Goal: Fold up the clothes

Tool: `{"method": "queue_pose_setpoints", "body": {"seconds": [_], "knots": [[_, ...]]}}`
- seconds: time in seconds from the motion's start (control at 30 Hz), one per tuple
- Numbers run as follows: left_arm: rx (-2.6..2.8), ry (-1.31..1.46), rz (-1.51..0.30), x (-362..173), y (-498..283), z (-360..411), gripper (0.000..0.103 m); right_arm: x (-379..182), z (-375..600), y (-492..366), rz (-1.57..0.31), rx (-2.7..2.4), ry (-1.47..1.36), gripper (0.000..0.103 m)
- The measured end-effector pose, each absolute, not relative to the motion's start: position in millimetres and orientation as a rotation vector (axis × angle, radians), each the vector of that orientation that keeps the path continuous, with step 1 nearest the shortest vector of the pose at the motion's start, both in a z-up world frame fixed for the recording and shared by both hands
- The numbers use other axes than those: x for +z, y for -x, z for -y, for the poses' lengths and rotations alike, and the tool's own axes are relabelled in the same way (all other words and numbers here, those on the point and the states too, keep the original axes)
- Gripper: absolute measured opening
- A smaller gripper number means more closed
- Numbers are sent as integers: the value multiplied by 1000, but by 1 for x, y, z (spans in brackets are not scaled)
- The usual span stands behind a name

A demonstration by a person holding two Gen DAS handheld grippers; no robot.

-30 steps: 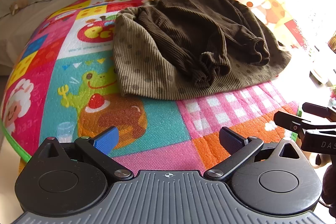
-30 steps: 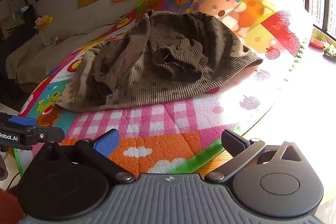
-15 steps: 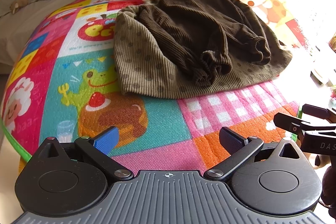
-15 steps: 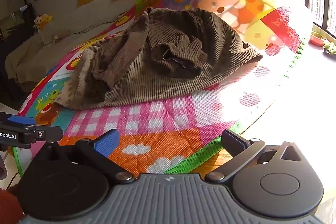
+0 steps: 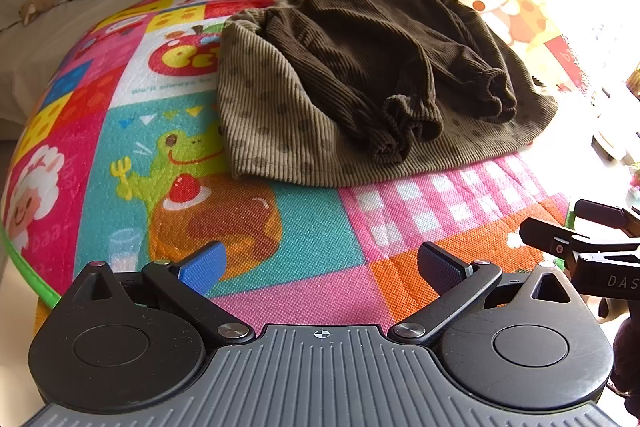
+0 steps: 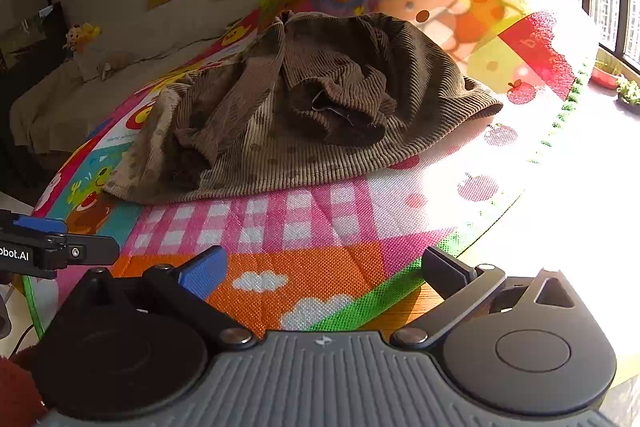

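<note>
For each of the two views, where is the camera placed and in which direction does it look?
Left wrist: sits on the left tool, looks forward over the play mat at the brown corduroy garment; open fingers show, right tool at the right edge.
Right wrist: sits on the right tool, sees the garment from the window side; left tool at the left edge.
Shared: garment, mat.

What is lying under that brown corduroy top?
The brown corduroy top lies straight on the colourful play mat, its sleeves folded across its front. Whatever mat pictures sit beneath it are covered, so they cannot be seen.
</note>
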State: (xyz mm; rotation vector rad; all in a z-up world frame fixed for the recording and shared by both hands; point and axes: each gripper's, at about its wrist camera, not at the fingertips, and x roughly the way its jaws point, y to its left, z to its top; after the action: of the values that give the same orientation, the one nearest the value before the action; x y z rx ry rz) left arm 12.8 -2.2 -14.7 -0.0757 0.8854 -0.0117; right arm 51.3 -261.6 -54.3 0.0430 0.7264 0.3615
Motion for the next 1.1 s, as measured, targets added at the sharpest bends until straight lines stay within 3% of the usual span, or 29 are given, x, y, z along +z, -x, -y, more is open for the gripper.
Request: {"method": "queue_pose_setpoints", "body": {"seconds": [0.63, 1.1], "knots": [[-20, 119, -892, -15, -31, -13, 103, -53, 259, -62, -745, 356, -4, 103], [-24, 193, -794, -4, -159, -57, 103, -20, 260, -190, -684, 281, -29, 103]]}}
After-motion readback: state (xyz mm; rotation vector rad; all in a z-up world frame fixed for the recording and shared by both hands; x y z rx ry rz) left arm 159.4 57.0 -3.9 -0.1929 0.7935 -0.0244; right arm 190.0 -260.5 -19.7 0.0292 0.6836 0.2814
